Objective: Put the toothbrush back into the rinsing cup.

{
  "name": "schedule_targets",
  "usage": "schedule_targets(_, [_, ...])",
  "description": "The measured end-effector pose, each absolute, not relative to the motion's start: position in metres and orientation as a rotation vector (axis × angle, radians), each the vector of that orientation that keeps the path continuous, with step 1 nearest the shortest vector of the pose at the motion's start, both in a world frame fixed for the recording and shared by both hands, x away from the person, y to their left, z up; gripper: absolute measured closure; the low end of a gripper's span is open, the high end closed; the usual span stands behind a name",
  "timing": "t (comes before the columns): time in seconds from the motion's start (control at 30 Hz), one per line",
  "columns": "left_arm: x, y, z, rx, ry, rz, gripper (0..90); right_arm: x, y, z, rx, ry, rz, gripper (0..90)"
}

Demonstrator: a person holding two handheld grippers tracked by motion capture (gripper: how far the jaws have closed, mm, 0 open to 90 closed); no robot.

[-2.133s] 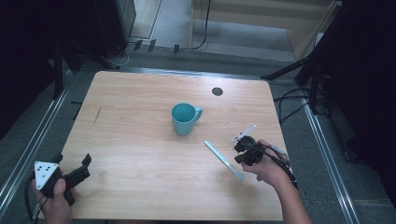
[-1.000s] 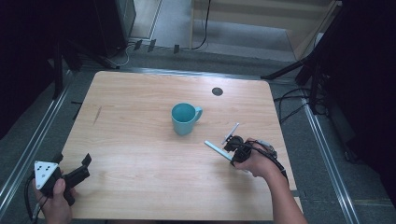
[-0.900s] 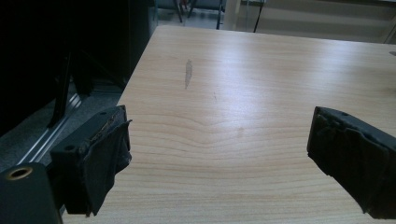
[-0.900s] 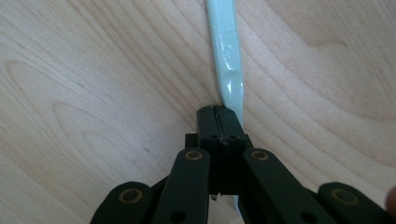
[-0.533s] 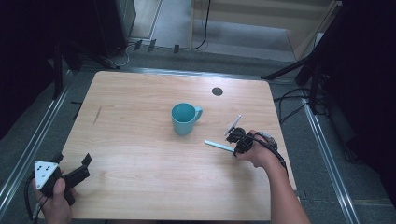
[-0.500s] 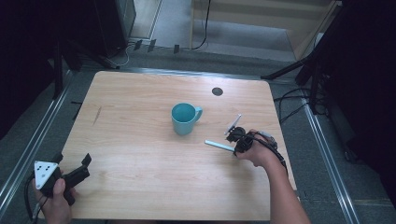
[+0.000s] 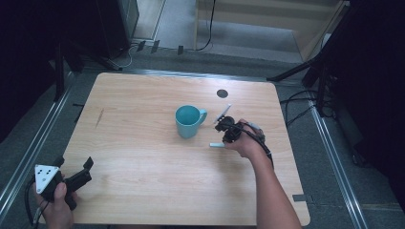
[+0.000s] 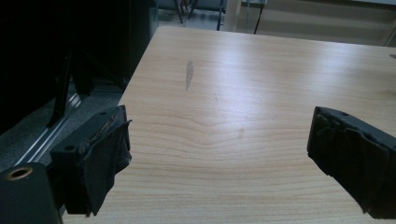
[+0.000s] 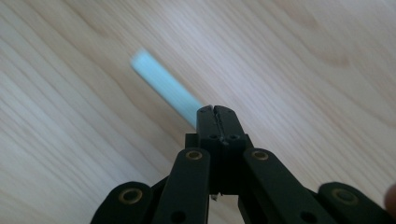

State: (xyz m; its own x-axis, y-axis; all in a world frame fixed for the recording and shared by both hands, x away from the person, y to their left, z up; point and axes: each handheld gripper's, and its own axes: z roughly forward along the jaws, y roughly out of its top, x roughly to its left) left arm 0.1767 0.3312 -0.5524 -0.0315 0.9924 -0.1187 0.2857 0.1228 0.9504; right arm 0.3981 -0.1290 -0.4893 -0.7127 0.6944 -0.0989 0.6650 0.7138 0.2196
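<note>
A teal mug (image 7: 188,120) stands upright near the middle of the wooden table (image 7: 143,181). Just right of it, my right gripper (image 7: 223,138) is shut on a flat pale blue stick (image 7: 216,144), whose free end pokes out to the left below the hand. In the right gripper view the closed jaw tips (image 9: 214,111) pinch one end of the blurred stick (image 9: 163,86), which hangs over bare wood. My left gripper (image 7: 74,163) rests at the near left corner, jaws wide apart (image 8: 219,154) with nothing between them.
A small black round hole (image 7: 222,93) sits in the tabletop behind the mug. A faint dark streak (image 7: 99,118) marks the wood at the left. Metal rails (image 7: 28,157) run along both sides of the table, with cables and stands on the floor beyond.
The right hand has carried the stick away from the near right area up and leftward, close to the mug's handle side. The left hand and mug have stayed still.
</note>
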Motion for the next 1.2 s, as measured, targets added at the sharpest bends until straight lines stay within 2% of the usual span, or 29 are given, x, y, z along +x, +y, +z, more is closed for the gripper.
schedule_targets(0.1, [0.176,0.332,-0.552,1.312,1.484,0.972,6.0,0.402,-0.101,-0.496,1.090,2.729,0.276,90.0])
schedule_targets(0.43, [0.177,0.333,-0.553,1.312,1.482,0.956,6.0,0.399,-0.080,-0.505,1.033,2.761,0.263,90.0])
schedule_targets(0.67, [0.177,0.332,-0.552,1.322,1.484,0.958,6.1,0.382,-0.086,-0.501,0.970,2.823,0.229,90.0])
schedule_targets(0.93, [0.177,0.332,-0.552,1.322,1.485,0.958,6.1,0.345,-0.102,-0.504,0.886,2.908,0.156,90.0])
schedule_targets(1.2, [0.177,0.332,-0.552,1.321,1.486,0.956,6.1,0.312,-0.134,-0.505,0.895,2.913,0.112,90.0])
